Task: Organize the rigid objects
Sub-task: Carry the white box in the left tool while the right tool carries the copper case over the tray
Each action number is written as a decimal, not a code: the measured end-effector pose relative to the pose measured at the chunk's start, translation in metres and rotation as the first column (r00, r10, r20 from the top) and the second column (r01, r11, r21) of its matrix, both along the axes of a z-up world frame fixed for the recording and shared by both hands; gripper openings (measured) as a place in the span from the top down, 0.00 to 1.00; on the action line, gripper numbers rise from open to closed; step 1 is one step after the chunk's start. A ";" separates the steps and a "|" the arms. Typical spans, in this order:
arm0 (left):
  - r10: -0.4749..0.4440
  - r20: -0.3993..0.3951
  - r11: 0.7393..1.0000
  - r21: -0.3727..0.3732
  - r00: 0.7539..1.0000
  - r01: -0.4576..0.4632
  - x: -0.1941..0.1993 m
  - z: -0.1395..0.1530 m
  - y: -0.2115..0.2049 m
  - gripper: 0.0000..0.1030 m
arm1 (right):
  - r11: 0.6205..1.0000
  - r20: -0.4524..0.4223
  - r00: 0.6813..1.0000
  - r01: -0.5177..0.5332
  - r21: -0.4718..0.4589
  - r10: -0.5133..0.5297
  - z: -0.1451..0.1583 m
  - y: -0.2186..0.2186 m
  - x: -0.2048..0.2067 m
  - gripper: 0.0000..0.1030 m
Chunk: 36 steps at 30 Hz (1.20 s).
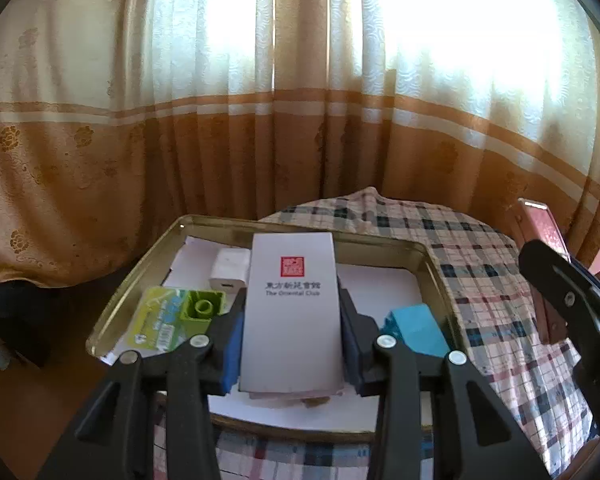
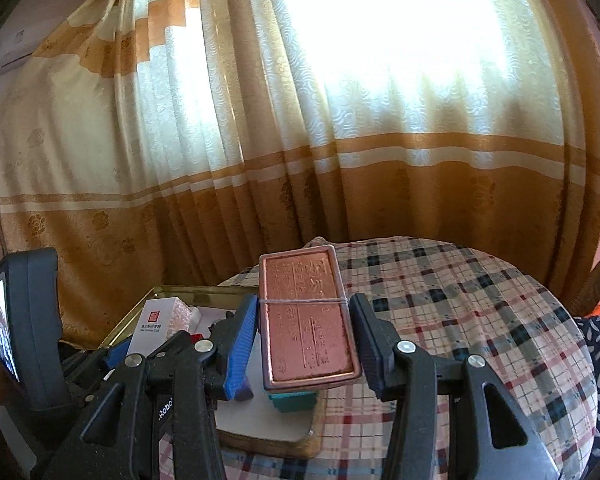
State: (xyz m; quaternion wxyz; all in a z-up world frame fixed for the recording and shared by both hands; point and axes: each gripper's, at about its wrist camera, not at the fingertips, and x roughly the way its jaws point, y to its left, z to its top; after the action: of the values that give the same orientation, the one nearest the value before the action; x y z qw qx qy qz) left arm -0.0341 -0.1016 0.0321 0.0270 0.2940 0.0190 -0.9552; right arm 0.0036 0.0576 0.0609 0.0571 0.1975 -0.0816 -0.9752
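**Both grippers loaded above the gold tray**

Starting at the far left of the left wrist view: a green card (image 1: 158, 316) lies flat in the gold tray (image 1: 140, 276), and a lime-green block (image 1: 201, 309) sits on its right edge. Just behind that, a small white charger (image 1: 229, 270) rests on the white paper lining the tray.

Centre stage, the left gripper (image 1: 291, 332) has its fingers (image 1: 233, 350) pinching a white box (image 1: 291, 312) with a red seal printed on top, blue pads pressed to both long sides. The box is held above the tray floor and hides the middle of it. To the right of the gripper, a teal block (image 1: 418, 328) sits in the tray's right corner. Beyond the tray wall the plaid cloth (image 1: 500, 280) covers the table, and at the far right edge the other gripper's black frame cuts across the view.

Over to the right wrist view: the left gripper's black body fills the left edge, with the tray and white box behind it. In the middle, the right gripper (image 2: 305, 338) has its fingers (image 2: 242, 344) pinching a copper-coloured tin (image 2: 306, 320) with embossed characters and a thin band across it, held over the tray's right corner and covering most of the teal block below. Plaid cloth runs off to the right, curtains (image 2: 340, 120) behind.
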 end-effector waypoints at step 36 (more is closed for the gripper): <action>0.114 0.077 0.989 -0.101 0.991 -0.106 -0.054 0.002 -0.041 0.61 | 0.998 0.072 0.997 0.039 0.041 -0.041 0.004 -0.035 -0.067 0.52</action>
State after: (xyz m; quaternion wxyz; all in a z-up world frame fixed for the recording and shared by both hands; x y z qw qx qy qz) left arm -0.0876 -0.1423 0.0340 0.0945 0.3300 -0.0121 -0.9392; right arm -0.0635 0.0226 0.0653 0.0307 0.2322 -0.0682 -0.9698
